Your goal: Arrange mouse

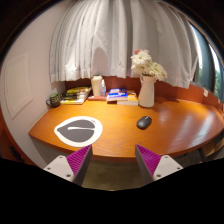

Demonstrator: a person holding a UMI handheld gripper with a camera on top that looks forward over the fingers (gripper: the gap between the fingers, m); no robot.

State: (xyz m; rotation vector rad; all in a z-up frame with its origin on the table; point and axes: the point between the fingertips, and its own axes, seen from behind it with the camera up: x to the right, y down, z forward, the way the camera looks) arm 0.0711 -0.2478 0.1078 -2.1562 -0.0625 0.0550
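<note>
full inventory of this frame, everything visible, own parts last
dark computer mouse: 1, black, on the table, beyond the right finger
white oval mouse pad: 1, white with a dark centre, just ahead of the left finger
wooden table: 1, orange-brown, curved front edge
white vase of pale flowers: 1, at the back, beyond the mouse
white jug: 1, back left of the vase
blue books: small stack, between jug and vase
white curtains: behind the table
gripper: 1, purple-padded fingers open, holding nothing
</note>
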